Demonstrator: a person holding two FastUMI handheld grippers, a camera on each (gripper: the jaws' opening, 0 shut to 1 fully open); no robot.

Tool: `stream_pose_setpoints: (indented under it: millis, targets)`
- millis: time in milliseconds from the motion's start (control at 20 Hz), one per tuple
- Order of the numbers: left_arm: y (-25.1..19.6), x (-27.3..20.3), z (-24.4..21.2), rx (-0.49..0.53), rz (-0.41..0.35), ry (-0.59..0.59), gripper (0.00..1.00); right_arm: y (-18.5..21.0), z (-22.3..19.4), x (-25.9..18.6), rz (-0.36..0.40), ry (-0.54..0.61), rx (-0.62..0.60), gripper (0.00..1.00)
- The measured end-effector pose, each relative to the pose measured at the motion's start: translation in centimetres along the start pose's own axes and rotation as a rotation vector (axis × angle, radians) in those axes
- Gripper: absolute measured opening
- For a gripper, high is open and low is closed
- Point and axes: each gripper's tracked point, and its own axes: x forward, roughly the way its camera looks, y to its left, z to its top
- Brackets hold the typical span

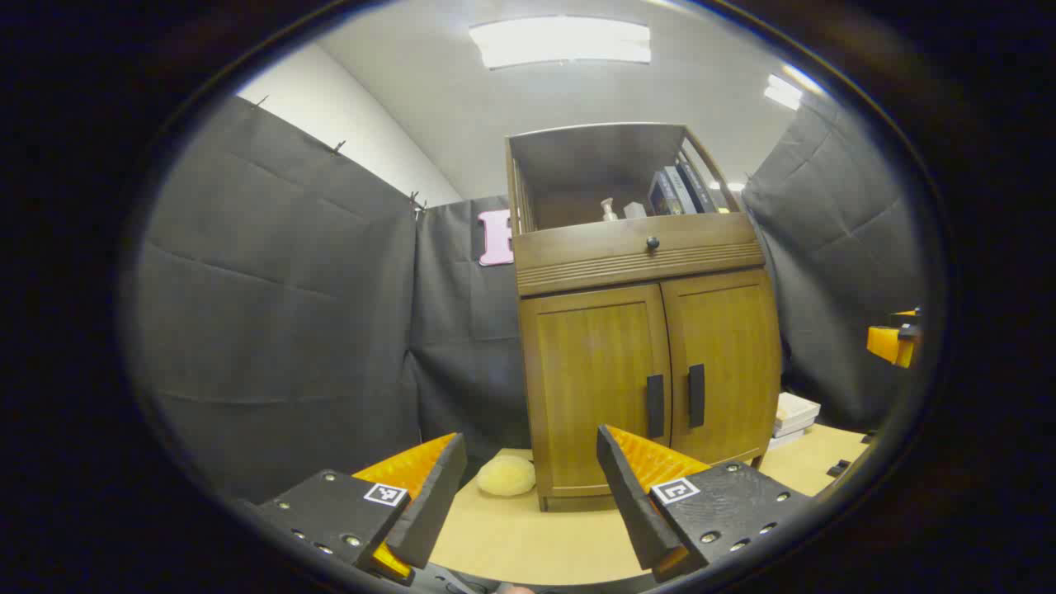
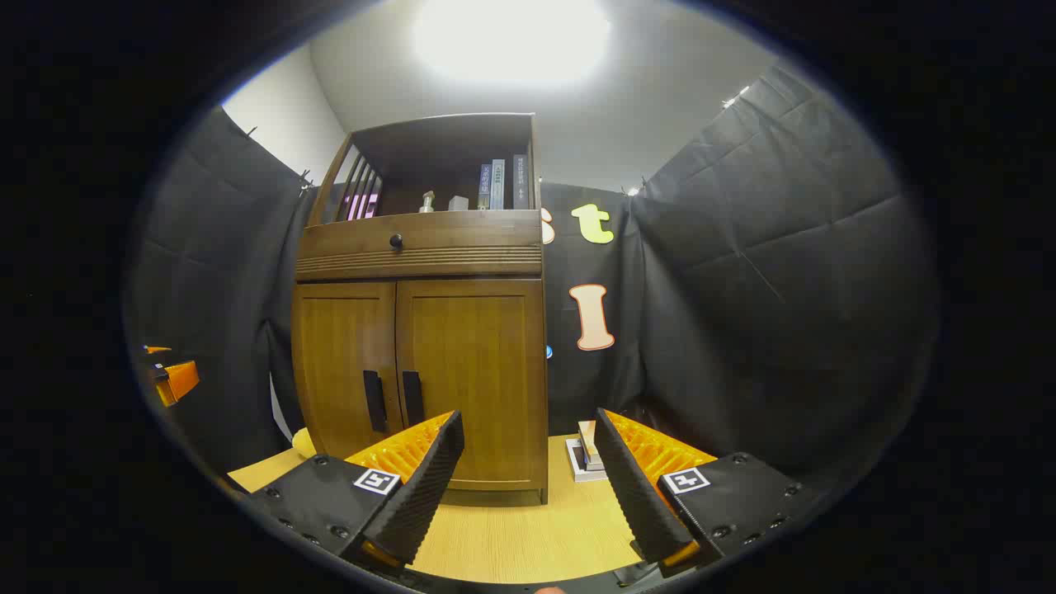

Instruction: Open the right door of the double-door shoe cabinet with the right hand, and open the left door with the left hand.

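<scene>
Right gripper (image 2: 528,470) and left gripper (image 1: 528,487) both spread wide, empty, well short of the brown wooden double-door shoe cabinet (image 2: 421,379) on the tan floor (image 2: 528,528). Both doors look closed, seam hard to judge. Aim right jaws astride the right door's dark vertical handle (image 2: 412,398), pinch, pull outward along the hinge arc; left door's handle (image 1: 654,405) next.

You have a light wooden counter (image 1: 528,536) carrying everything. The shoe cabinet (image 1: 643,388) stands directly on it, toward the far side, both doors flush. In the left gripper view, a pale yellow fluffy ball (image 1: 506,476) lies on the counter just beside the cabinet's left foot. A short stack of whitish books (image 2: 584,450) rests just right of the cabinet.
</scene>
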Motion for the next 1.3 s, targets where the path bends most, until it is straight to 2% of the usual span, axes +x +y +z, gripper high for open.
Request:
stream_pose_setpoints:
  millis: [650, 1000, 1300]
  targets:
    - [-2.2, -0.4, 1.3, 0.01, -0.01, -0.01, 0.93, -2.8, -0.2, 0.6, -0.007, -0.014, 0.002, 0.99]
    - [-2.6, -1.2, 0.2, 0.0, 0.039, 0.017, 0.93, -3.2, -1.5, 2.2, 0.047, -0.004, -0.005, 1.0]
    - [-2.3, -1.2, 0.3, 0.009, 0.078, 0.017, 0.93, -1.0, -1.0, 5.1, 0.102, -0.009, 0.029, 0.99]
